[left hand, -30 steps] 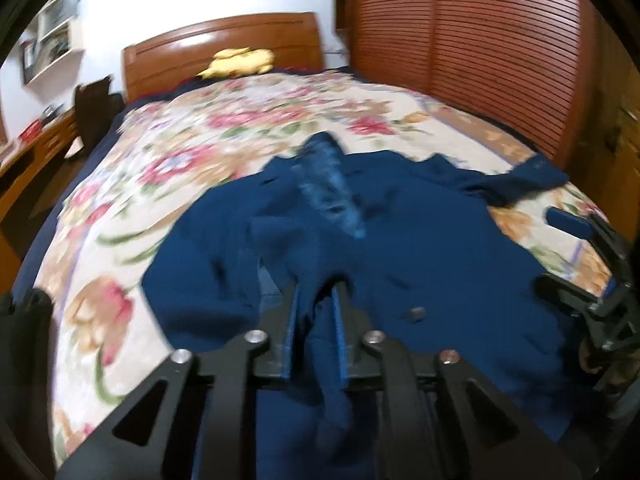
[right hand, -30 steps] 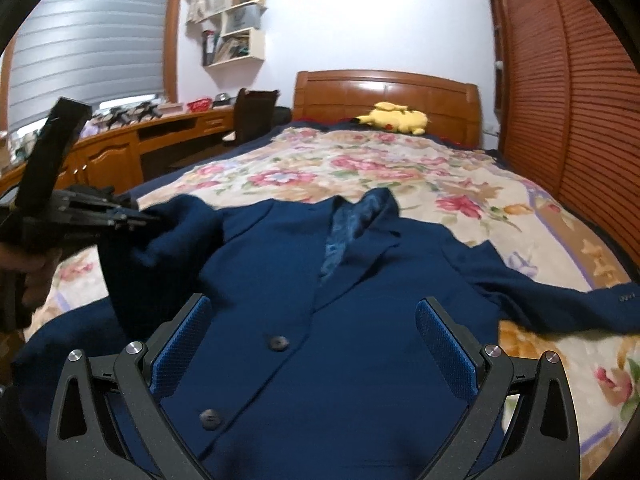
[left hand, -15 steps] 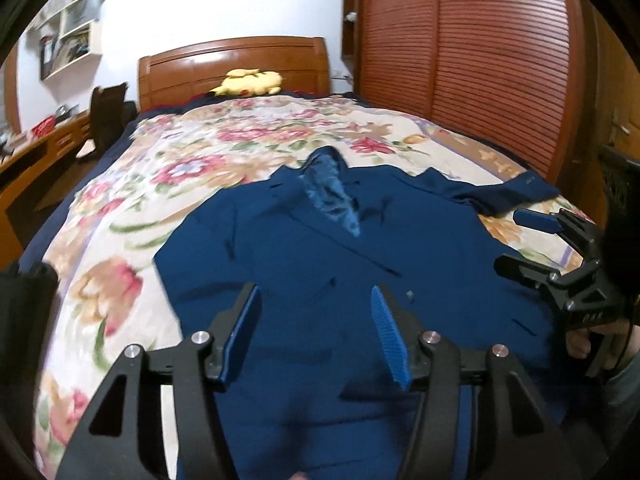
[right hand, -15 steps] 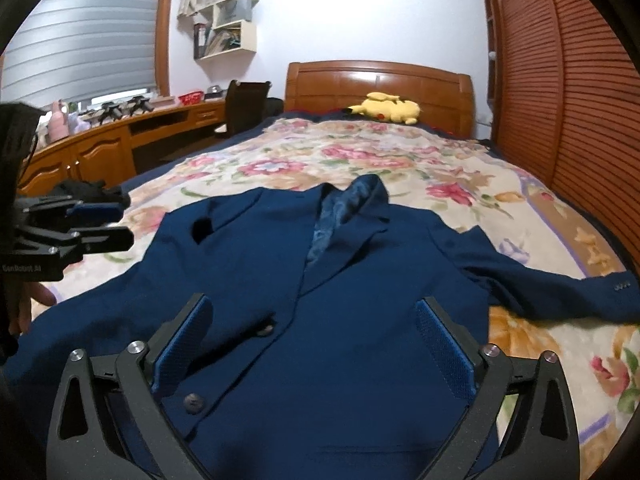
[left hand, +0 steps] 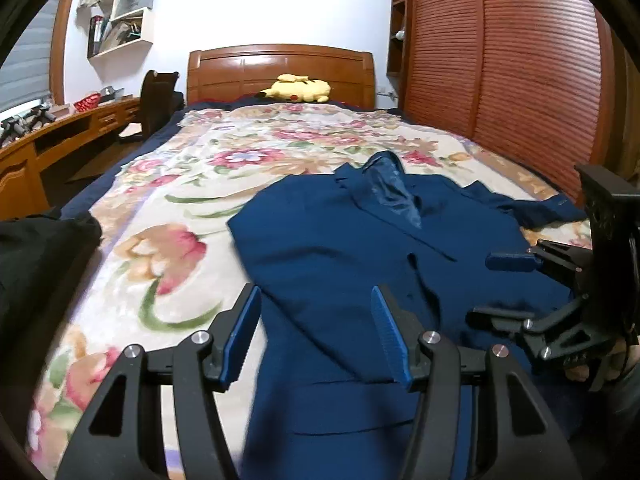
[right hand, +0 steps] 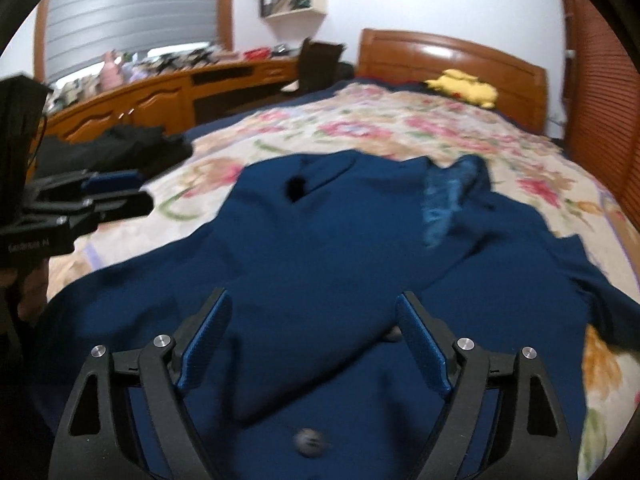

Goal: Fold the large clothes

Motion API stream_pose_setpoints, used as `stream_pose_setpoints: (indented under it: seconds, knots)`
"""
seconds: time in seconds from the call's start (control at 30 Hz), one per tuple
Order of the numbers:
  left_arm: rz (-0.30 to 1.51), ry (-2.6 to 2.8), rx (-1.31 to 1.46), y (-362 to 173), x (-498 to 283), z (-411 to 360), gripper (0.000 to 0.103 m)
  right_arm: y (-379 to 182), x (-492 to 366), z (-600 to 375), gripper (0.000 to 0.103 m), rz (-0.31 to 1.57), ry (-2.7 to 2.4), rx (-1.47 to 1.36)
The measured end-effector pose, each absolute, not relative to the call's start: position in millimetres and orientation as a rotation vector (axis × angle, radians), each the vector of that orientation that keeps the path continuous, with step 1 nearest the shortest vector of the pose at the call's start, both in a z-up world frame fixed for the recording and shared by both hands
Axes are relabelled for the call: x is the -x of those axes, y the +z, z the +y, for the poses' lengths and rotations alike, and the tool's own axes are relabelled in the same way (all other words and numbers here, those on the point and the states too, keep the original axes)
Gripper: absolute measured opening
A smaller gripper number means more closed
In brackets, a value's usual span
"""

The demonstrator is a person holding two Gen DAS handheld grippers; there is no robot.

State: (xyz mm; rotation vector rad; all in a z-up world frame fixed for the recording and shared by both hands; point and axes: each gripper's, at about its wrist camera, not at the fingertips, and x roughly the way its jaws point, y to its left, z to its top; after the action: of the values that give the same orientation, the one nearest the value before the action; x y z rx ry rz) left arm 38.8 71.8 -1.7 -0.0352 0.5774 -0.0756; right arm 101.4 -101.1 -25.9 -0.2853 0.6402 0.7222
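The left sleeve, pinched and held up in the left gripper point(left hand: 316, 336) a second ago, now lies folded across the front of the blue jacket point(left hand: 360, 248), and that gripper's jaws stand released with nothing between them. The right gripper point(right hand: 316, 344) has dropped closer over the jacket's front; its jaws have just been narrowing, yet they are apart and the pads press on no cloth, though the front edge and a button point(right hand: 308, 442) lie below them.

The jacket lies face up on the near half of the floral bedspread point(left hand: 192, 184), collar towards the headboard point(left hand: 280, 68), its right sleeve point(left hand: 532, 208) trailing out towards the wardrobe doors point(left hand: 500, 60).

The step in hand appears to be folding the other side inward. It would go best by taking the right sleeve near the cuff, lifting only enough to clear the cloth, and laying it flat across the chest so the lapels stay smooth. A yellow plush toy point(left hand: 298, 89) sits well apart by the headboard, and dark clothing point(right hand: 116, 150) lies at the bed's left edge.
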Motion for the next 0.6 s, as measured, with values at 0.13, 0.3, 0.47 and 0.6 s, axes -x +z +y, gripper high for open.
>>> stream_pose_setpoints:
  seconds: [0.13, 0.3, 0.47, 0.6]
  knots:
    - [0.576, -0.051, 0.024, -7.3, -37.8, 77.3, 0.056, -43.3, -104.8, -79.8, 0.085, 0.697, 0.761, 0.333]
    - [0.578, -0.054, 0.027, -10.0, -36.5, 79.8, 0.056, -57.7, -108.1, -71.2, 0.058, 0.751, 0.779, 0.376]
    - [0.589, -0.084, 0.045, -9.3, -34.3, 75.6, 0.056, -42.4, -106.7, -88.1, 0.009, 0.687, 0.724, 0.352]
    - [0.567, -0.105, 0.026, -5.4, -29.5, 66.4, 0.056, -10.1, -110.8, -128.5, 0.006, 0.570, 0.611, 0.265]
